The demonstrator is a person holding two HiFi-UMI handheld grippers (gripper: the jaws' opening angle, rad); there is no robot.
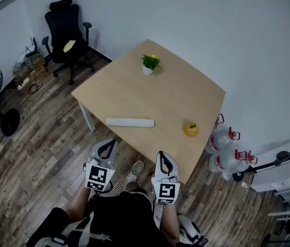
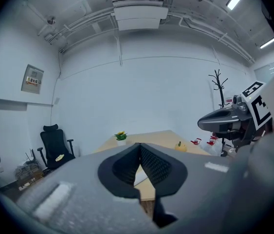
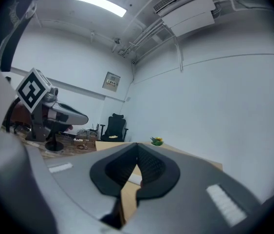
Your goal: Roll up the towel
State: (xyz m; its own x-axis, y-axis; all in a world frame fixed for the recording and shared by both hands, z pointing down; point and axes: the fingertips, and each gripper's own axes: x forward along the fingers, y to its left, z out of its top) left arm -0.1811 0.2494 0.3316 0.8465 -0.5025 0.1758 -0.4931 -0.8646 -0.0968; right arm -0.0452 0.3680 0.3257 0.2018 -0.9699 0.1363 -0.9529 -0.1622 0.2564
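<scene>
A white towel [image 1: 130,122], rolled into a tight tube, lies on the wooden table [image 1: 170,94] near its front-left edge. Both grippers are pulled back off the table, close to the person's body. My left gripper [image 1: 111,143] is shut with nothing in it, a little short of the towel's left end. My right gripper [image 1: 161,156] is shut and empty too, below the table's front edge. A sliver of the towel [image 2: 139,177] shows past the closed jaws in the left gripper view, and a bit of the same towel [image 3: 135,179] in the right gripper view.
A small potted plant [image 1: 150,63] stands at the table's far side, a yellow lemon-like thing [image 1: 191,129] near its right front. A black office chair [image 1: 67,37] sits at the back left, water jugs [image 1: 227,149] on the floor at the right. The person's shoes [image 1: 128,178] show below.
</scene>
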